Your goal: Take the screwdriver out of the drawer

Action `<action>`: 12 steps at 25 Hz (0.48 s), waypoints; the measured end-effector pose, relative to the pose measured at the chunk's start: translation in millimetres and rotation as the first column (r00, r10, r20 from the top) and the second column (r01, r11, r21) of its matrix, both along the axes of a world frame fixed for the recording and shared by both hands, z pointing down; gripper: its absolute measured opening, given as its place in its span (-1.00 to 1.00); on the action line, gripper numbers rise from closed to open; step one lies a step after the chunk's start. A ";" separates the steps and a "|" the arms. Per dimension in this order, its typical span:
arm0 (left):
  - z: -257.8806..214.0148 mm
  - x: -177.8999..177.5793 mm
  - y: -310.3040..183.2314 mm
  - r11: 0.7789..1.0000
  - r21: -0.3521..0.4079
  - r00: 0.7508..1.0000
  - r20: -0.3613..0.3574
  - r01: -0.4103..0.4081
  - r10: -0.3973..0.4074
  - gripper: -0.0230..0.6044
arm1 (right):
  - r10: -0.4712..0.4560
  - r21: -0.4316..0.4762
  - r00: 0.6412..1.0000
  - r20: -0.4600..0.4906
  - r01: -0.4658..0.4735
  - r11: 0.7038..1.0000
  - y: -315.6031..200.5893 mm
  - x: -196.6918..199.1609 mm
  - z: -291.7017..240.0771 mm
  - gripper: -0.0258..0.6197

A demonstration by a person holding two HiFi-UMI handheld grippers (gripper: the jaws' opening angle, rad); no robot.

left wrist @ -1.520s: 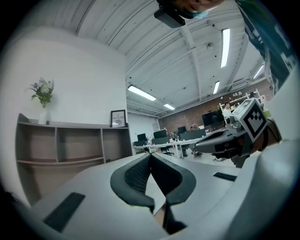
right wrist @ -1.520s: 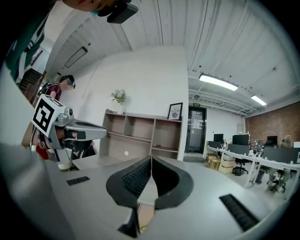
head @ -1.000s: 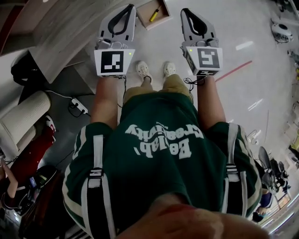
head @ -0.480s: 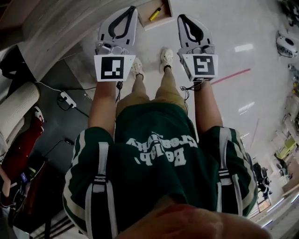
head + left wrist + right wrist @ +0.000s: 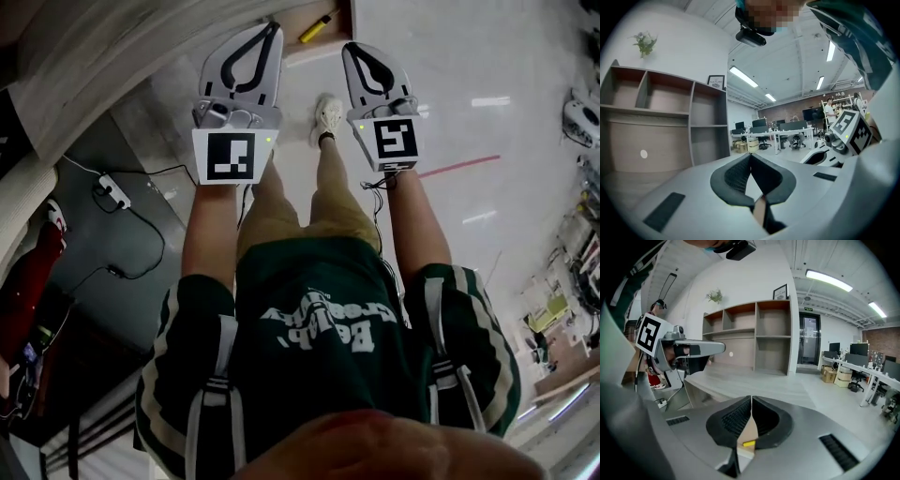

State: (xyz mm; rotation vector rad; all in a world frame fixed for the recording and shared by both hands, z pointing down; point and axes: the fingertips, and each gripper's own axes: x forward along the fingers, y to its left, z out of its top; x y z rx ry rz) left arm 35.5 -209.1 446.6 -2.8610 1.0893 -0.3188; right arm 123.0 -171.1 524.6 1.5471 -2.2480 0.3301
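Note:
An open wooden drawer shows at the top edge of the head view, with a yellow-handled screwdriver lying in it. My left gripper is shut and empty, its tips just left of the drawer. My right gripper is shut and empty too, its tips just below the drawer's near corner. In the right gripper view the shut jaws frame a slit of the drawer's wood and the yellow screwdriver. The left gripper view shows its jaws closed tip to tip, with only a sliver of wood below.
A pale wooden cabinet top runs along the upper left. The person's legs and a white shoe stand between the grippers. A power strip with cables lies on the dark floor at left. An open shelf unit stands ahead.
Both grippers have sunk toward the floor and closer to the drawer, which has slid to the top edge of the head view. The jaws stay shut.

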 end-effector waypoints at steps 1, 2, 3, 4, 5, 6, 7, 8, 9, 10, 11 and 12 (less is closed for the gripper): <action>9.3 0.9 -2.5 1.000 -0.004 1.000 0.005 0.007 -0.007 -0.87 | -0.005 -0.014 1.000 -0.001 0.005 1.000 -1.5 0.5 13.6 -0.81; 18.1 2.0 -4.7 1.000 -0.009 1.000 0.009 0.014 -0.014 -0.87 | -0.006 -0.029 1.000 0.001 0.006 1.000 -3.0 2.0 27.0 -0.81; 26.3 2.9 -6.5 1.000 -0.014 1.000 0.013 0.021 -0.021 -0.87 | -0.004 -0.045 1.000 0.008 0.004 0.999 -4.6 3.9 39.8 -0.81; 33.9 3.1 -8.1 0.999 -0.016 1.000 0.016 0.027 -0.027 -0.87 | 0.002 -0.061 1.000 0.021 -0.001 0.998 -6.5 5.5 52.1 -0.81; 41.0 2.3 -9.7 0.999 -0.017 0.999 0.020 0.032 -0.032 -0.87 | 0.012 -0.077 0.999 0.036 -0.009 0.997 -8.7 6.7 63.8 -0.81; 47.6 0.5 -11.2 0.999 -0.019 0.999 0.024 0.037 -0.037 -0.87 | 0.024 -0.092 0.999 0.049 -0.019 0.996 -11.1 7.1 74.9 -0.81; 54.0 -2.1 -12.3 0.999 -0.021 0.999 0.029 0.041 -0.041 -0.87 | 0.035 -0.107 0.998 0.055 -0.029 0.994 -13.6 6.8 85.6 -0.81; 60.2 -4.9 -13.4 0.999 -0.026 0.998 0.033 0.046 -0.045 -0.87 | 0.046 -0.122 0.997 0.054 -0.039 0.992 -16.2 6.1 95.7 -0.81; 66.0 -7.3 -14.5 0.998 -0.030 0.998 0.034 0.051 -0.050 -0.87 | 0.056 -0.134 0.997 0.052 -0.049 0.990 -18.6 5.3 105.6 -0.81; 71.2 -8.7 -15.8 0.998 -0.035 0.998 0.029 0.058 -0.057 -0.87 | 0.067 -0.147 0.996 0.053 -0.058 0.987 -20.8 4.8 115.4 -0.81; 76.0 -9.1 -17.4 0.997 -0.038 0.998 0.019 0.064 -0.063 -0.87 | 0.076 -0.159 0.996 0.054 -0.067 0.985 -22.8 4.8 125.6 -0.81; 80.7 -8.5 -19.1 0.997 -0.043 0.997 0.007 0.071 -0.070 -0.87 | 0.084 -0.171 0.995 0.053 -0.074 0.983 -24.7 5.4 135.8 -0.81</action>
